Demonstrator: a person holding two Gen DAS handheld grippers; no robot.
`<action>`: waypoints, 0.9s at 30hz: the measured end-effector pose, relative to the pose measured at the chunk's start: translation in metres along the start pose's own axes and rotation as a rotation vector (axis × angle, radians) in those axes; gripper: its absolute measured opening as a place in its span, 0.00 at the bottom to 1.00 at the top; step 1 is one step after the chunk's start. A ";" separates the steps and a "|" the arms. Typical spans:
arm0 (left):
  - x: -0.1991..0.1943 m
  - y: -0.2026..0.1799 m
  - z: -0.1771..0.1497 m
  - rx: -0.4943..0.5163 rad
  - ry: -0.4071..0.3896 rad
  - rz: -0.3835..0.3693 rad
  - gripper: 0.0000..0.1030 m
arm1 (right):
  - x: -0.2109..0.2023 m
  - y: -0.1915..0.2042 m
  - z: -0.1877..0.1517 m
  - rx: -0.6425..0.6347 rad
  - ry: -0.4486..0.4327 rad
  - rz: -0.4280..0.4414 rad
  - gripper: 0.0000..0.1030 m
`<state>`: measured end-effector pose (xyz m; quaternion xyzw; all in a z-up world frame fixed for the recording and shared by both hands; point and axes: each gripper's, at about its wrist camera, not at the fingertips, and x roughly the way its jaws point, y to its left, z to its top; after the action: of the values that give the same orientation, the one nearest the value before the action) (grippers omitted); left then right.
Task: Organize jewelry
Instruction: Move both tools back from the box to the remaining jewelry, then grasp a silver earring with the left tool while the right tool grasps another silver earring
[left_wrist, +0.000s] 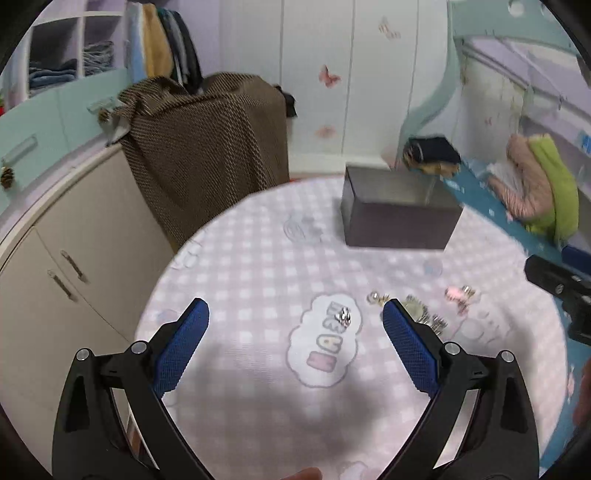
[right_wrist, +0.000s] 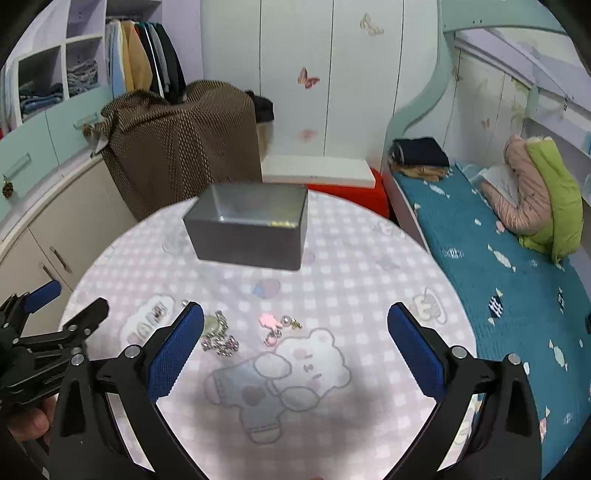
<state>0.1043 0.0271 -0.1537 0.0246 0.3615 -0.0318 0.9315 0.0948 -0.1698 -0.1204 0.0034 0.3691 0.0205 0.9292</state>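
Observation:
Small jewelry pieces lie on a round table with a pink checked cloth (right_wrist: 332, 288). A silver ring (left_wrist: 345, 316) lies between my open left gripper's (left_wrist: 295, 314) fingertips. A crystal and pearl piece (right_wrist: 218, 336) lies beside the left finger of my open right gripper (right_wrist: 295, 317). A pink flower piece (right_wrist: 269, 320) and pearl earrings (right_wrist: 291, 322) lie just ahead of it. An open grey box (right_wrist: 251, 230) stands at the table's far side, with something gold inside. Both grippers are empty.
A brown patterned cloth (right_wrist: 177, 147) drapes over furniture behind the table. A bed with a teal cover (right_wrist: 498, 266) runs along the right. White cabinets (left_wrist: 74, 266) stand at the left. The left gripper also shows in the right wrist view (right_wrist: 55, 306).

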 end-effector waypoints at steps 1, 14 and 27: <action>0.009 -0.001 -0.001 0.005 0.018 -0.004 0.92 | 0.004 -0.001 -0.001 0.001 0.012 -0.003 0.93; 0.083 -0.013 -0.003 0.037 0.191 -0.069 0.70 | 0.053 -0.014 -0.012 0.011 0.147 -0.017 0.93; 0.080 -0.017 0.000 0.028 0.197 -0.125 0.14 | 0.090 -0.003 -0.018 0.007 0.225 0.039 0.51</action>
<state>0.1616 0.0073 -0.2081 0.0177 0.4518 -0.0925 0.8872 0.1479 -0.1692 -0.1956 0.0116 0.4711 0.0376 0.8812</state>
